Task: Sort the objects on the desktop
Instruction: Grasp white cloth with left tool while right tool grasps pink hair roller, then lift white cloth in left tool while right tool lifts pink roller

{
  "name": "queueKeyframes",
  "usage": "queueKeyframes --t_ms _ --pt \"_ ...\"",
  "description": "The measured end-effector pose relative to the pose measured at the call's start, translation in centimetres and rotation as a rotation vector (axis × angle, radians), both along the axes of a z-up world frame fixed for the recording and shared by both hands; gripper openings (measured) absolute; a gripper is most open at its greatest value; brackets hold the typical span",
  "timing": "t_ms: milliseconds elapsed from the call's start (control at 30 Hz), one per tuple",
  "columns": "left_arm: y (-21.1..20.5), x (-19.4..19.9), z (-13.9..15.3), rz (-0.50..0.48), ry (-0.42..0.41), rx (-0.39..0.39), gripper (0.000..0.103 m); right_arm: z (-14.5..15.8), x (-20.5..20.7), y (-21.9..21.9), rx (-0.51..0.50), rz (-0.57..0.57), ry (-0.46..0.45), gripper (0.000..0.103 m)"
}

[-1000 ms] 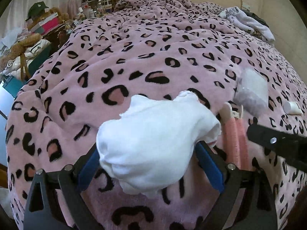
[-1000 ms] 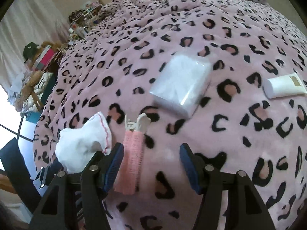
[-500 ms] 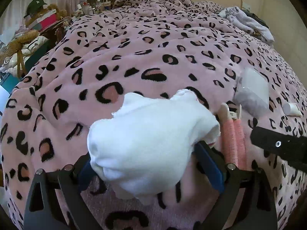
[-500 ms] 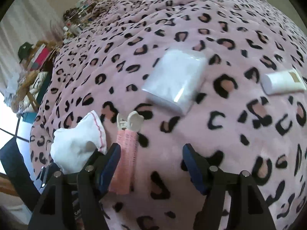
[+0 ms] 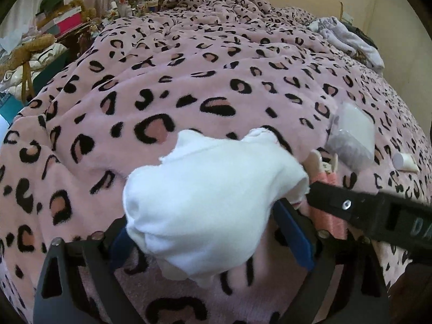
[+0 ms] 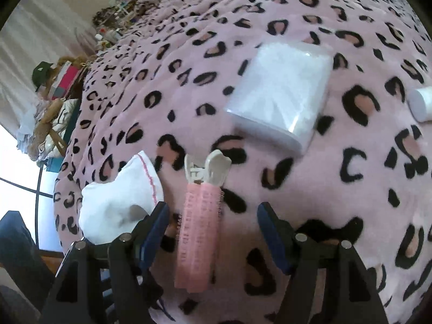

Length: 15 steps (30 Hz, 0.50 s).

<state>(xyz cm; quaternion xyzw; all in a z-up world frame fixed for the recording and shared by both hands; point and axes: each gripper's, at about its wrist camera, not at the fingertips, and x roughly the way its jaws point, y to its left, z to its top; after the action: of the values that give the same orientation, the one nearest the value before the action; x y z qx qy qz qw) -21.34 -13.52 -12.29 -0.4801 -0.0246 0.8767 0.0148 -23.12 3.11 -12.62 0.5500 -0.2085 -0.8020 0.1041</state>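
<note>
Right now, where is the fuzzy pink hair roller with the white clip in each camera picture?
Left wrist view: the fuzzy pink hair roller with a white clip lies right of centre, partly hidden behind the black right gripper body.
Right wrist view: the roller lies at lower centre, between the open right gripper fingers.
Shared landmark: the crumpled white cloth, held by the left gripper, just left of the roller.

Sock [image 6: 118, 199] left of roller [image 6: 198, 232], packet [image 6: 280, 91] beyond.
</note>
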Motion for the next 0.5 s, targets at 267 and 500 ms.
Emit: queueKeyframes --t_ms 267,500 --pt "-0.1 0.2 0.2 0.015 0.001 0.039 0.029 -0.7 0.7 0.1 -0.1 0.039 0.052 0.029" --pt "-1.5 2.2 2.1 0.062 0.061 0.115 0.024 1.1 2.5 1.6 -0.176 0.053 0.096 0.028"
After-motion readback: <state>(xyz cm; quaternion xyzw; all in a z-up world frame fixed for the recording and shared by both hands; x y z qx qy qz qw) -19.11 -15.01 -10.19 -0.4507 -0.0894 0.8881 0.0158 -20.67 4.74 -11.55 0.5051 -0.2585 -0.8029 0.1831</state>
